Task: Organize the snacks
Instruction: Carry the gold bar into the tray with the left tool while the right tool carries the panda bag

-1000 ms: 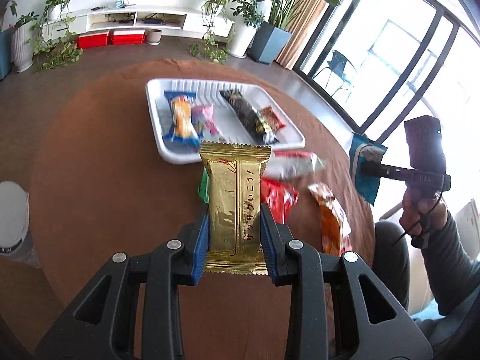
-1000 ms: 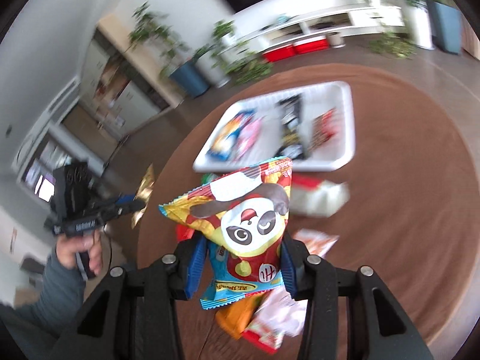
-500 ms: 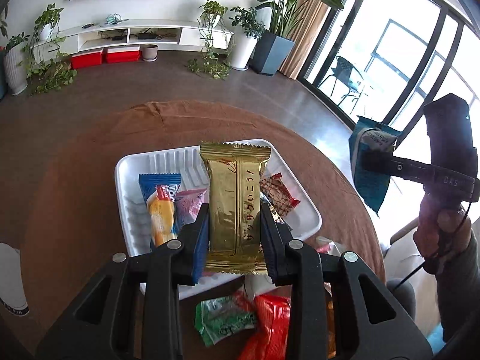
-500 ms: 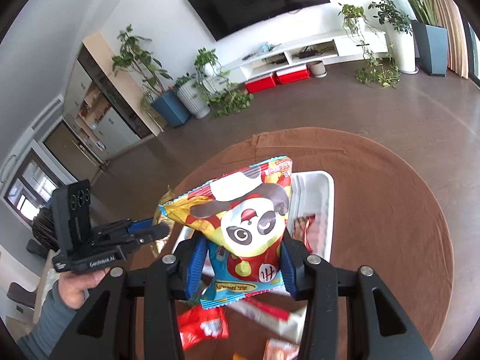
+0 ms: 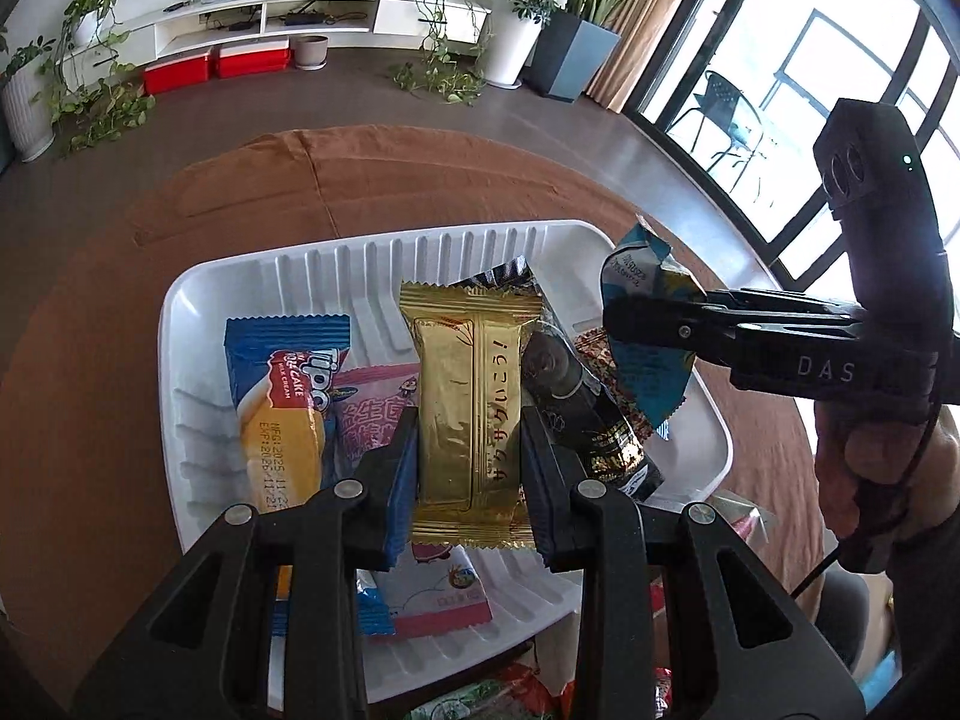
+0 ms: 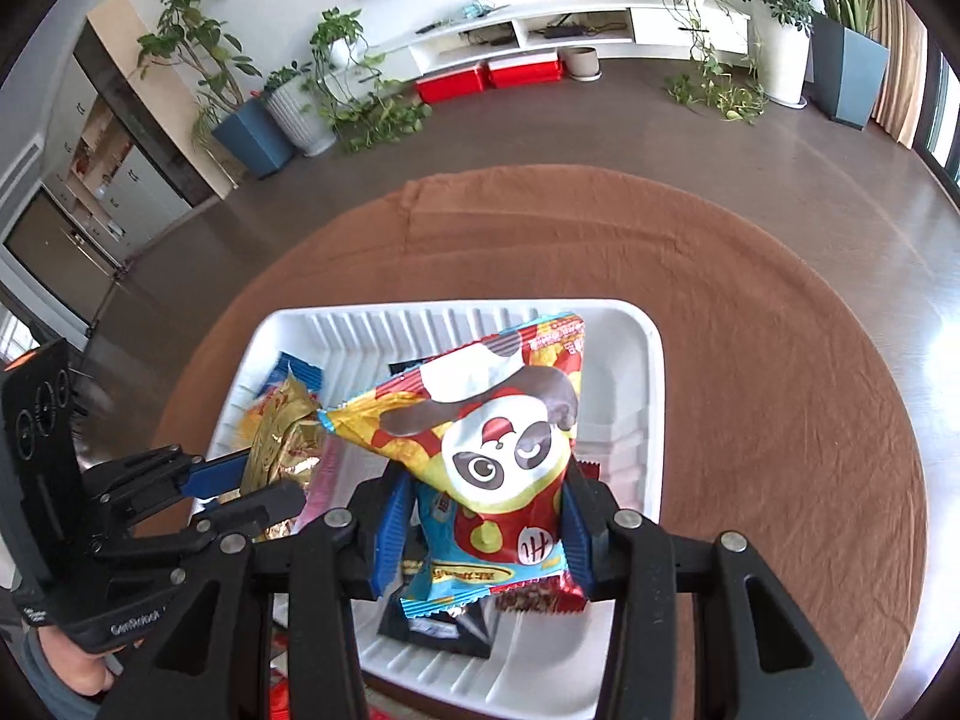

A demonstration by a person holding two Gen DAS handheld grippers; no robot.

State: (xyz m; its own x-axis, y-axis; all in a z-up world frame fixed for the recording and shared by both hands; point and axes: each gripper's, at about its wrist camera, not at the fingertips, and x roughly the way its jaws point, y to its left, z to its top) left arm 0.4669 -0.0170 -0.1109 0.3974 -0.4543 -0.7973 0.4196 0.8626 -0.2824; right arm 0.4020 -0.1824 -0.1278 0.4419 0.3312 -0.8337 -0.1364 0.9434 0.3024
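A: Left gripper (image 5: 469, 456) status?

B: Clamped on the gold wafer pack (image 5: 467, 414), blue pads pinching both long sides. Pack sits upright between the fingers, above the middle of the white tray (image 5: 180, 324).

A: Right one?

B: Right gripper (image 6: 480, 531) is clamped on the panda snack bag (image 6: 480, 438), gripping its lower part. Bag hangs over the tray's right half, top corner tilted toward the far right corner.

A: What's in the tray?

B: Blue cake pack (image 5: 285, 396) along the left side, pink packet (image 5: 372, 408) just beside it, partly under the left gripper's pad. Black wrapper (image 5: 576, 396) lies diagonally right of centre, a red-brown packet (image 5: 591, 348) next to it near the right edge. Whether the held packs touch the ones beneath, I can't tell.

A: Where's the tray?

B: On the round table with the brown cloth (image 6: 780, 360), toward the near edge. A few loose packets (image 5: 498, 699) lie on the cloth past the tray's near rim, mostly hidden by the grippers.

A: Grippers close to each other?

B: Near, side by side over the tray, not touching.
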